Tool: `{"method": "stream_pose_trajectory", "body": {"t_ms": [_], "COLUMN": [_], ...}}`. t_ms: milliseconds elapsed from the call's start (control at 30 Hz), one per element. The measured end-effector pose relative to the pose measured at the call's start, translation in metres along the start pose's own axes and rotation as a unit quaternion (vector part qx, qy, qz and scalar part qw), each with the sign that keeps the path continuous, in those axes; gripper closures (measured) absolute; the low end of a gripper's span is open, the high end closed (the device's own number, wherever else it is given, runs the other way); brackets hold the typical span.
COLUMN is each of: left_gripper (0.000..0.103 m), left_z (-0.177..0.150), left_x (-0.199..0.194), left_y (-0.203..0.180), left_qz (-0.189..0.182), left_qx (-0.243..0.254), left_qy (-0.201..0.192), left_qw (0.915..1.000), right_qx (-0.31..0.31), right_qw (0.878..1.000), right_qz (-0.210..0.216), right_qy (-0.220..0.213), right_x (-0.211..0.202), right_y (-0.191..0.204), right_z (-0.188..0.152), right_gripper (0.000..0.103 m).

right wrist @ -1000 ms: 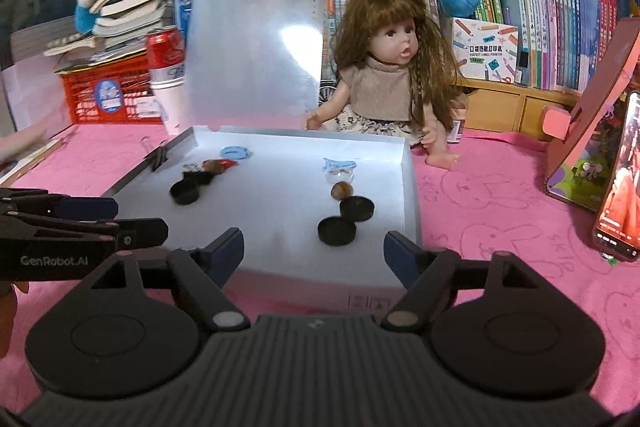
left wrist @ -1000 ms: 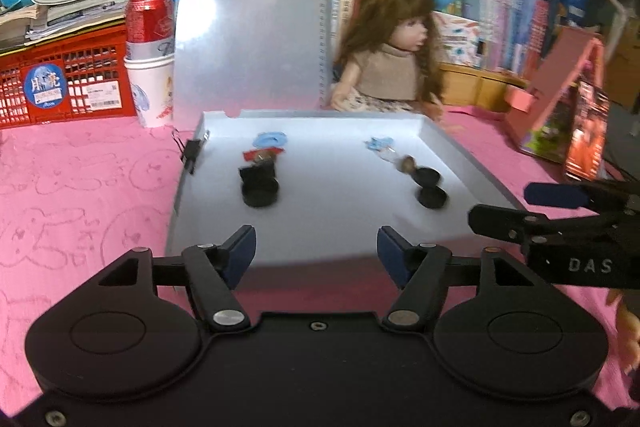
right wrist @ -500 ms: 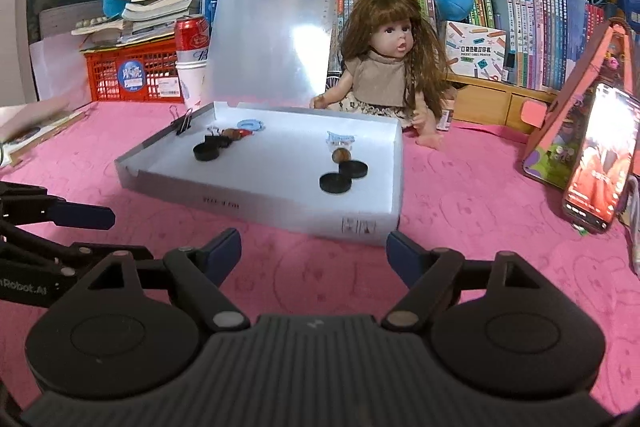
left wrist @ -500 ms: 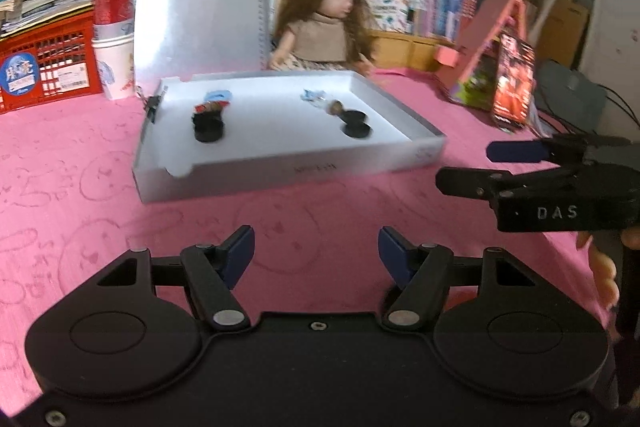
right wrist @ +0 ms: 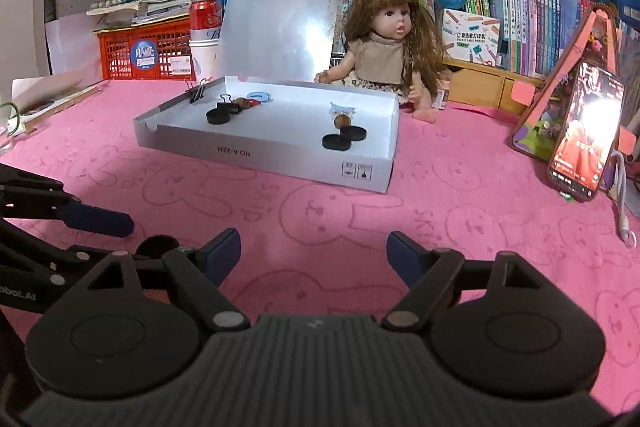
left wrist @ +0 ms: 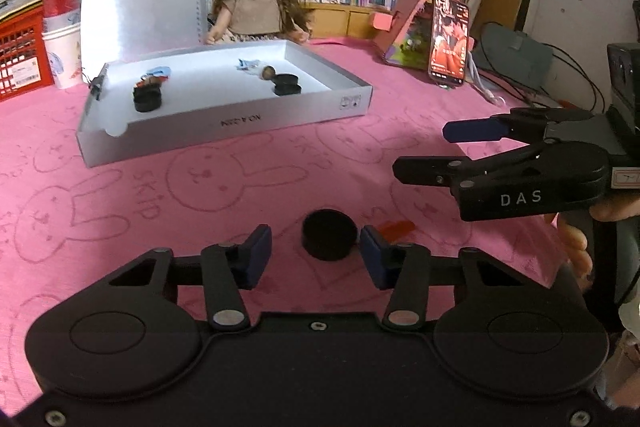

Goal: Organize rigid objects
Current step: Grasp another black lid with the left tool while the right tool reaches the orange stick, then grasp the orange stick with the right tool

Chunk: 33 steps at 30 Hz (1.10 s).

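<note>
A black round cap (left wrist: 329,235) lies on the pink cloth between the open fingers of my left gripper (left wrist: 316,253), close to the right finger; it also shows partly hidden in the right wrist view (right wrist: 157,245). A red scrap (left wrist: 394,229) lies beside it. My right gripper (right wrist: 314,253) is open and empty over the cloth, to the right of the left one. The white box (left wrist: 224,125) (right wrist: 264,153) sits farther back. It holds black caps (left wrist: 147,99) (right wrist: 338,142), binder clips (right wrist: 197,91), a brown bead (right wrist: 343,121) and small blue pieces.
A doll (right wrist: 386,55) sits behind the box. A phone (right wrist: 584,135) leans on a pink stand at the right with a white cable. A red can on paper cups (right wrist: 205,35), a red basket (right wrist: 144,49) and shelves of books line the back.
Both grippers have pulled back from the box toward the front of the cloth. The black cap has come into view between my left gripper's fingers.
</note>
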State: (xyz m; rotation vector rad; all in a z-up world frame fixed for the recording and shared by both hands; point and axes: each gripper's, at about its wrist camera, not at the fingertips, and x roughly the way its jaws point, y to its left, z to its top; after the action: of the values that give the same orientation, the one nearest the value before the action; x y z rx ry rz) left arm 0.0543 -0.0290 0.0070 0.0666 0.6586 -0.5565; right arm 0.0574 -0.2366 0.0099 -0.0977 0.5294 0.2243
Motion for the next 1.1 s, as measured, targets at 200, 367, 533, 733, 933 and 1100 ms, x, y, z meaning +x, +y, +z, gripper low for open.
{"method": "stream_pose_trajectory", "body": {"t_ms": [200,367,533,733,933,1100], "left_gripper": [0.069,0.072,0.072,0.072,0.072,0.072], "left_z": [0.002,0.005,0.008,0.010,0.008,0.008], "left_x": [0.008,0.008,0.005,-0.001,-0.003,-0.003], "left_y": [-0.005,0.000,0.012,0.026,0.030,0.029], "left_qz": [0.002,0.015,0.039,0.063,0.072,0.074], "left_qx": [-0.001,-0.016,-0.029,-0.045,-0.051,-0.052], "left_qy": [-0.001,0.000,-0.007,-0.012,-0.012,-0.014], "left_qw": [1.0000,0.9998,0.9988,0.9969,0.9960,0.9958], "right_qx": [0.006,0.008,0.018,0.016,-0.039,-0.055], "right_qw": [1.000,1.000,0.999,0.997,0.996,0.995], "right_qz": [0.004,0.015,0.038,0.070,0.078,0.086], "right_qy": [0.004,0.004,0.006,0.010,0.012,0.024], "right_x": [-0.004,-0.007,-0.008,-0.012,-0.016,-0.011], "right_y": [-0.001,0.001,0.008,0.023,0.043,0.052], "right_z": [-0.007,-0.011,-0.013,-0.016,-0.019,-0.020], "right_gripper": [0.015,0.015,0.015,0.015,0.031,0.057]}}
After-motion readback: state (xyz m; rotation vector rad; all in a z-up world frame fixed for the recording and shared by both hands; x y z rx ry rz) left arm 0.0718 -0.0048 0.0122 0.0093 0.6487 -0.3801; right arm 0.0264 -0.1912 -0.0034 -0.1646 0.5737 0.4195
